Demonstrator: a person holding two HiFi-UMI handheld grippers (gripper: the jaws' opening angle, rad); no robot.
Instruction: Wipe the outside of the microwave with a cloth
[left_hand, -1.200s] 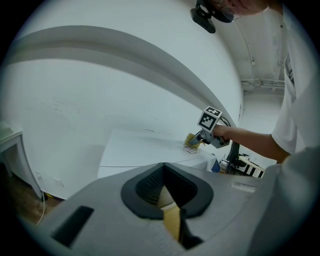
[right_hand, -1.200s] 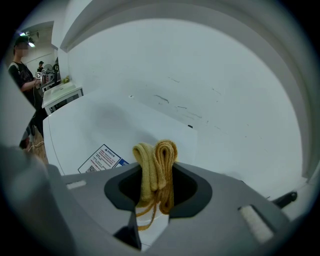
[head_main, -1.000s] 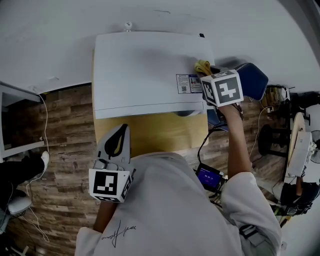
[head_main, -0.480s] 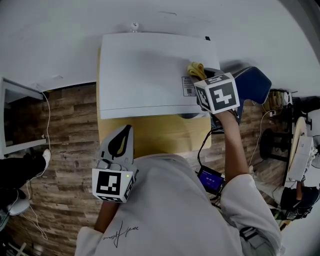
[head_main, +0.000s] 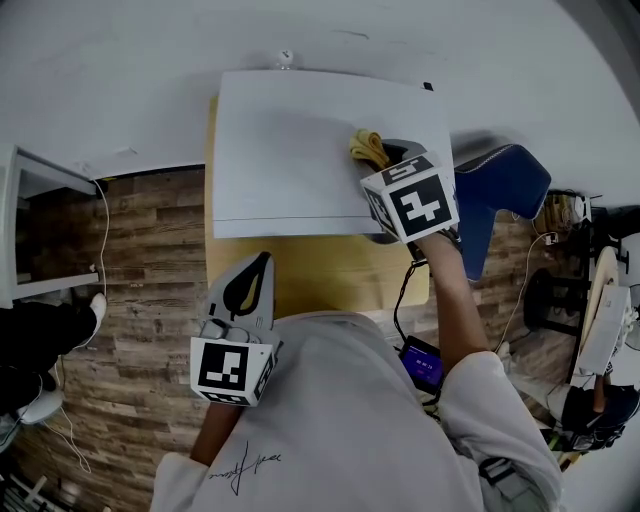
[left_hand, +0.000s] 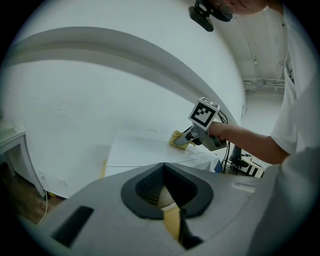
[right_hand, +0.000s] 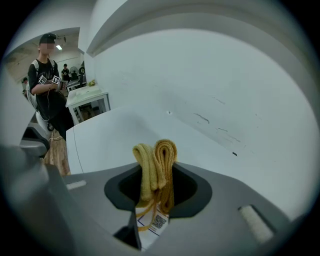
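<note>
Change: the right hand-held gripper (head_main: 380, 158) has slid the cloth (head_main: 367, 147) inward from the right edge of the microwave (head_main: 290, 140) top; wiping looks under way, with the left part probably still to do.
Grip: right jaws clamped on the cloth; left hand-held gripper (head_main: 243, 278) closed, empty, before the microwave's front.
Cloth: yellow, folded double, pressed on the microwave's white top.

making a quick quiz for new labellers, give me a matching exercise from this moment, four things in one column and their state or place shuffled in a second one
Things
1. yellow cloth
2. left gripper
3. microwave
4. right gripper

States or places
a. white, stands on the tan table
b. jaws together with nothing between them, held in front of the microwave
c. shut on the cloth, over the microwave's top
d. folded, pinched between two jaws

Pairs: 1-d, 2-b, 3-a, 4-c
</note>
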